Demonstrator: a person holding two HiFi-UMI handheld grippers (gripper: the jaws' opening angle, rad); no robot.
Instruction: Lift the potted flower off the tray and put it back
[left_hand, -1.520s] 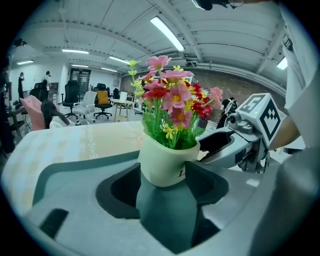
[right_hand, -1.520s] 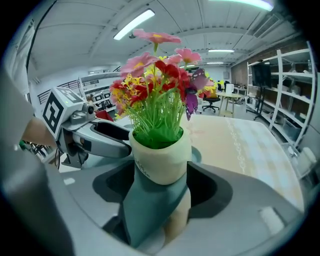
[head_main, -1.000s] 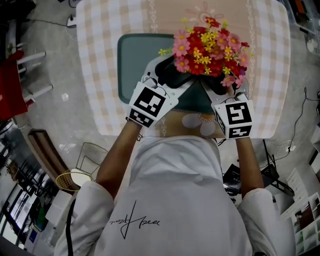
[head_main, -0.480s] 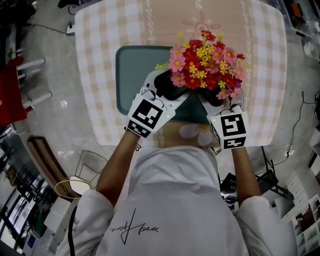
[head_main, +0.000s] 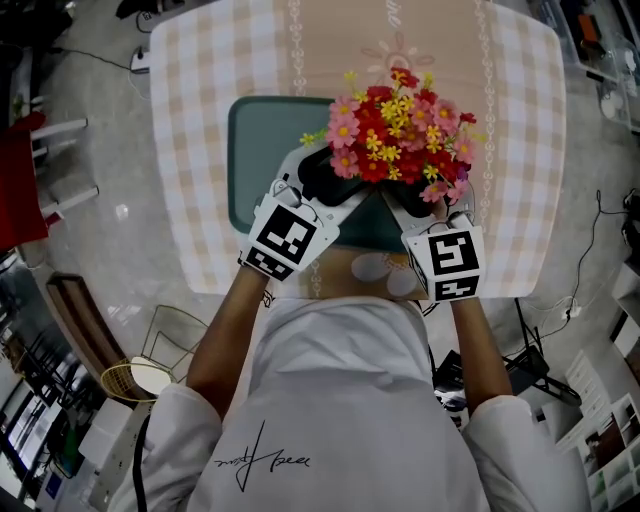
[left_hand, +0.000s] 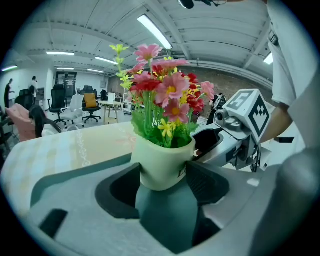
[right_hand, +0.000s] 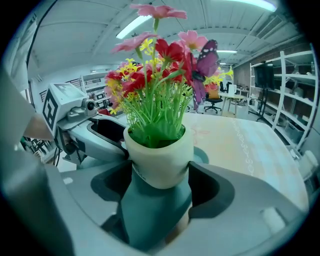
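The potted flower (head_main: 395, 140) is a cream pot (left_hand: 162, 162) of red, pink and yellow blooms. It hangs over the right part of the teal tray (head_main: 255, 150), with the tray's surface showing under its base in both gripper views. My left gripper (head_main: 318, 190) is shut on the pot's left side and my right gripper (head_main: 405, 205) on its right side. In the left gripper view the dark pads (left_hand: 120, 187) press the pot's lower wall. The right gripper view shows the same hold on the pot (right_hand: 159, 157). The blooms hide the pot in the head view.
The tray lies on a table with a beige checked cloth (head_main: 195, 100). A white chair (head_main: 60, 170) and a wire basket (head_main: 150, 370) stand on the floor to the left. Office chairs (left_hand: 75, 107) and shelving (right_hand: 290, 100) are far off.
Both grippers and the pot have shifted together slightly left and toward the tray's middle. The blooms look a little smaller in the head view. The hold is unchanged.
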